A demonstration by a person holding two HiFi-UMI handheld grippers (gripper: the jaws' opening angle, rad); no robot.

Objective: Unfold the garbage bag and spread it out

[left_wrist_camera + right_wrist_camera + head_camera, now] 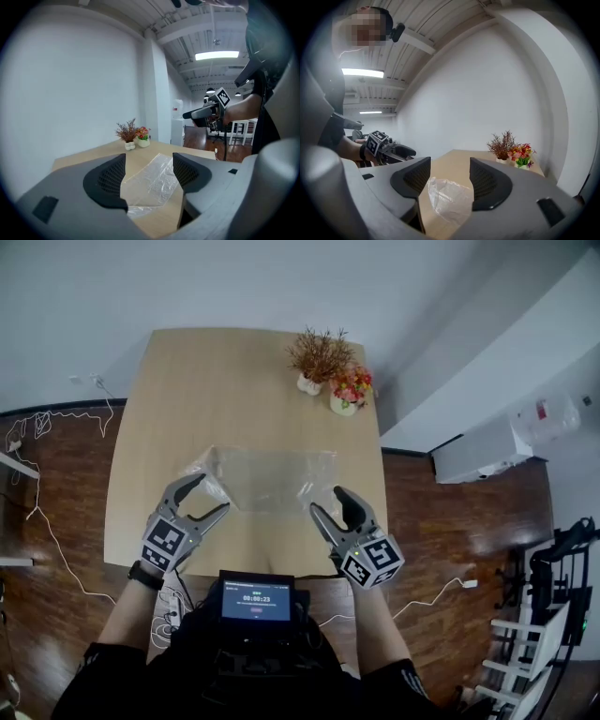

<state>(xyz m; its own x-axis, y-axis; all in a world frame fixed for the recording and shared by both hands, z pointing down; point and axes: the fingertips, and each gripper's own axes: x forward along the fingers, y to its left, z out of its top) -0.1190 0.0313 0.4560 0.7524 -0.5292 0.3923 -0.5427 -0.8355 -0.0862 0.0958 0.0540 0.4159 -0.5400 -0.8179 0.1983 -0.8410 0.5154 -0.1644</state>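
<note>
A clear plastic garbage bag [272, 476] lies mostly flat on the wooden table [187, 381], its near corners a little crumpled. My left gripper [211, 493] hovers at the bag's near left corner with its jaws wide apart and nothing between them. In the left gripper view the bag [157, 180] stretches away below the left gripper [149, 161]. My right gripper [328, 501] is open at the near right corner. In the right gripper view a rumpled corner of the bag [447, 199] rises just beyond the right gripper [450, 164], apart from the pads.
A dried plant in a white vase [319, 362] and a pot of bright flowers [350, 390] stand at the table's far right corner. A small screen [256, 598] sits at the person's chest. Cables [47, 418] run over the wooden floor on the left.
</note>
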